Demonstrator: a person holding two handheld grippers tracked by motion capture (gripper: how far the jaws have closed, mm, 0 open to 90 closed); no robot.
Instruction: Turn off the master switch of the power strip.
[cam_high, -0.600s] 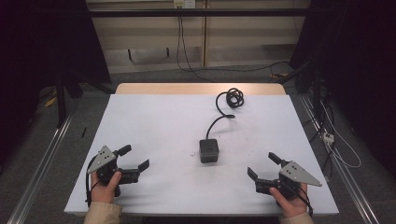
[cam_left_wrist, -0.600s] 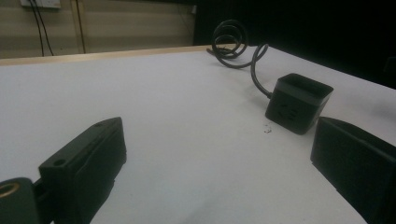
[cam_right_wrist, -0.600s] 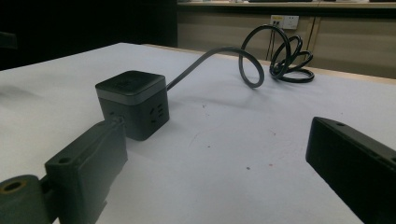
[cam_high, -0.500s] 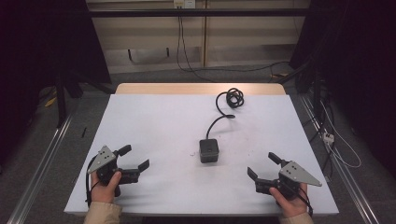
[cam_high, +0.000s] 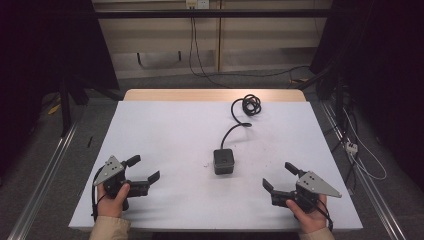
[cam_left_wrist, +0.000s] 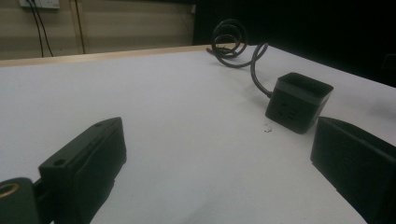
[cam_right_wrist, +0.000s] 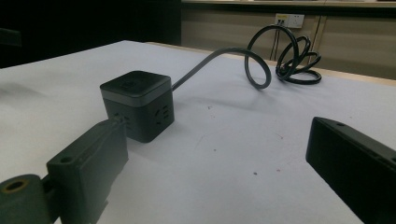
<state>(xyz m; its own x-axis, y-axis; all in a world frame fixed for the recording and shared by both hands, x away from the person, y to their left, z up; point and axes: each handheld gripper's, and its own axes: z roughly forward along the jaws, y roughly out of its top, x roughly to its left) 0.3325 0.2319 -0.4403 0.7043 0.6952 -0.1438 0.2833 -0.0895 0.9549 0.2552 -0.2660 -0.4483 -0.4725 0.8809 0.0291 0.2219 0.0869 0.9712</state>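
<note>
a: where do we see the cube (cam_high: 223, 161)?

b: near the middle of the table (cam_high: 165, 130), flat on the white top, between our two grippers and well apart from both. its cord (cam_high: 235, 129) runs off toward the far edge and ends in a coil (cam_high: 249, 105).

a: and our left gripper (cam_high: 142, 170)?

b: low at the near left, held in a hand (cam_high: 114, 199), jaws wide, nothing between them.

a: the right gripper (cam_high: 281, 177)?

b: near right, in the other hand (cam_high: 306, 216), jaws wide too and empty. in the right gripper view we see the cube (cam_right_wrist: 137, 105) just past one jaw, not touching it.
</note>
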